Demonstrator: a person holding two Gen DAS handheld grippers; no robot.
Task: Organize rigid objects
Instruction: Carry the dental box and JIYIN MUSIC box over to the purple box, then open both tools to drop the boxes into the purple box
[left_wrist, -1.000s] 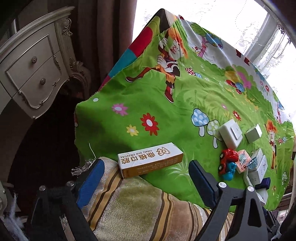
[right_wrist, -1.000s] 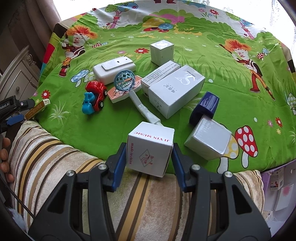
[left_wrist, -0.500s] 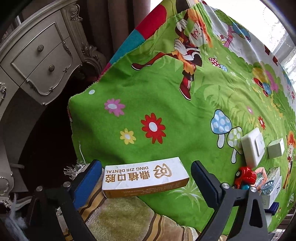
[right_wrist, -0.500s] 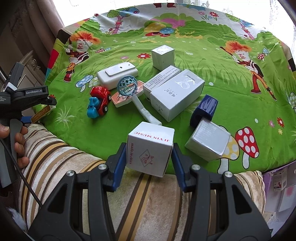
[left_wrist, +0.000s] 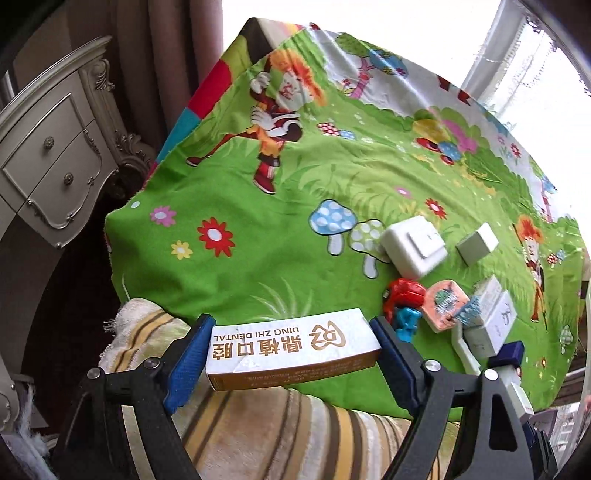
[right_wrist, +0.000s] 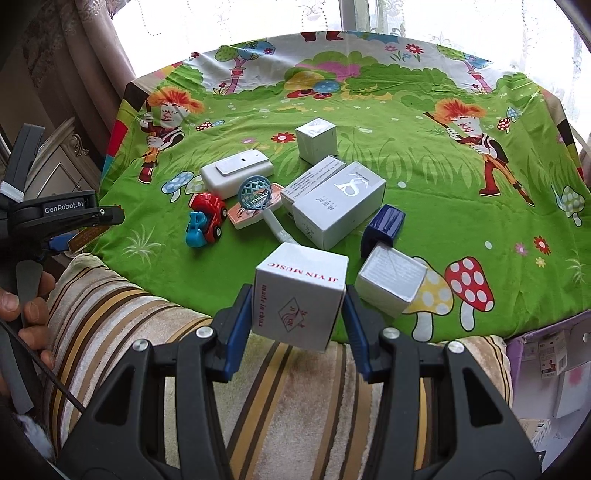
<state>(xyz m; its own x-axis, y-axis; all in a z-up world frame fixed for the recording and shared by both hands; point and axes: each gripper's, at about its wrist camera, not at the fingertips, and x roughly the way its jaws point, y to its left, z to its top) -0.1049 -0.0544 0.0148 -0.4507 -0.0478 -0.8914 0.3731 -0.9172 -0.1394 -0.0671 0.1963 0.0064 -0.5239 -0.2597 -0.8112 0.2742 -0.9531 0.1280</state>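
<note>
A toy car (right_wrist: 206, 218) lies left of a cluster of boxes (right_wrist: 338, 205) on the tablecloth (right_wrist: 424, 177).

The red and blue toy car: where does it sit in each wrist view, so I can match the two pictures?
Left wrist view: the toy car is right of centre, low, just beyond the right finger of the left hand-held gripper.
Right wrist view: the toy car is left of centre, at mid-height.
Shared landmark: the white switch box, lying just behind the car in both views.

Left tongs (left_wrist: 291, 354) closing around a box; right tongs (right_wrist: 297, 306) clamped, angled down.
</note>
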